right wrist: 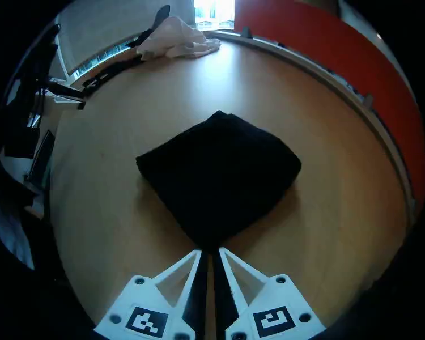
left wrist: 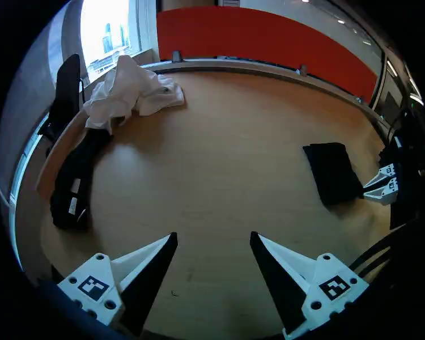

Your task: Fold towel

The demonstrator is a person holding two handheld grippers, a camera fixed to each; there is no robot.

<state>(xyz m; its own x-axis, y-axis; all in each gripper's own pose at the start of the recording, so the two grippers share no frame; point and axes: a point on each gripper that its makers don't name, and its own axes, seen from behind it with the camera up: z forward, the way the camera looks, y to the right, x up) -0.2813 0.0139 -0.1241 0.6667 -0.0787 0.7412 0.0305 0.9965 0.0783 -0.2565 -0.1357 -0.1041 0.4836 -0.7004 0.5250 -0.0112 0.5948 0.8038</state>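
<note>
Left gripper (left wrist: pixel 212 235): fingers spread wide, nothing between them, bare wooden table (left wrist: pixel 224 158) just ahead of the tips.
Right gripper (right wrist: pixel 211 251): fingers drawn almost together, only a thin slit between them; the tips meet the near corner of the towel, and I cannot tell whether they pinch any cloth.
Black towel (right wrist: pixel 221 173): folded into a compact, roughly square pad lying flat on the table, directly ahead of the right gripper's tips; in the left gripper view it sits far off to that gripper's right, with the right gripper at its outer edge.
White cloth (left wrist: pixel 130 90): a crumpled heap well ahead and to the left of the left gripper, near the table's far rim.
Dark item (left wrist: pixel 76 175): long and black, lying along the table's edge to the left of the left gripper, one end under the white cloth.
Red panel (left wrist: pixel 258 34): stands upright beyond the table's far rim.
Window (left wrist: pixel 107 34): bright, behind the white cloth.
</note>
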